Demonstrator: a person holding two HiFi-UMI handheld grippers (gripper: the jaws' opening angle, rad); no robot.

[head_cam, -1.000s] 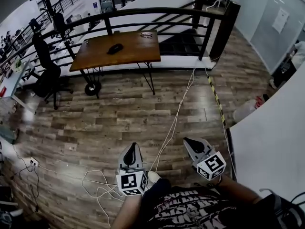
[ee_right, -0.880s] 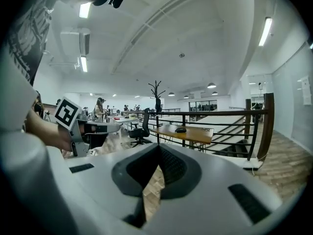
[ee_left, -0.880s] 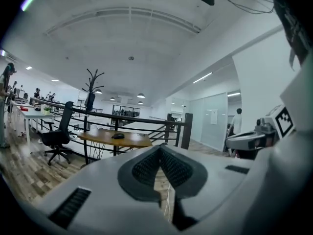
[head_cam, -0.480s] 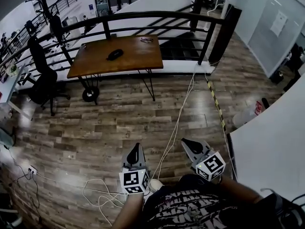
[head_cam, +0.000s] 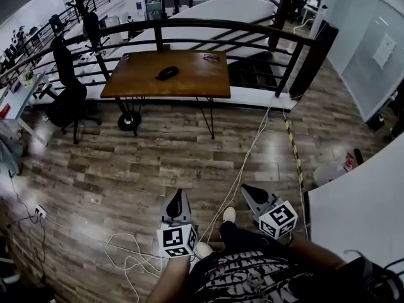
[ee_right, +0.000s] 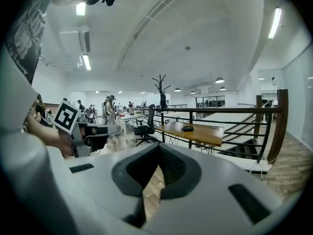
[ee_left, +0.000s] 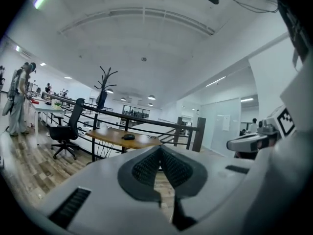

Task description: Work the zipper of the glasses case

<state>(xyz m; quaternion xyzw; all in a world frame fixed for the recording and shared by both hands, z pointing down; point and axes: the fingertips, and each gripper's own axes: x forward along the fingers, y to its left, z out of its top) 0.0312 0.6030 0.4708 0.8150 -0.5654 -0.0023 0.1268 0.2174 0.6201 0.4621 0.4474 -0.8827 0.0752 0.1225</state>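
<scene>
The glasses case (head_cam: pixel 167 73) is a small dark oval lying on a brown wooden table (head_cam: pixel 196 81) across the room, by the black railing. It also shows small and far off in the left gripper view (ee_left: pixel 128 137) and the right gripper view (ee_right: pixel 188 129). My left gripper (head_cam: pixel 177 194) and right gripper (head_cam: pixel 246 188) are held side by side in front of my body over the wood floor, far from the table. Both point toward it. In each gripper view the jaws meet at the tip, left (ee_left: pixel 160 148) and right (ee_right: pixel 159 146), with nothing between them.
A black railing (head_cam: pixel 208 24) runs behind the table. A black office chair (head_cam: pixel 69 100) stands to the table's left. A pair of glasses (head_cam: pixel 211 57) lies on the table's far side. Cables (head_cam: pixel 246 163) trail over the floor ahead. A white counter (head_cam: pixel 360 194) borders my right.
The whole view has shifted as I walk: the table and the case now sit further right in the head view. Both grippers stay shut in the same spot before me. A shoe shows between them.
</scene>
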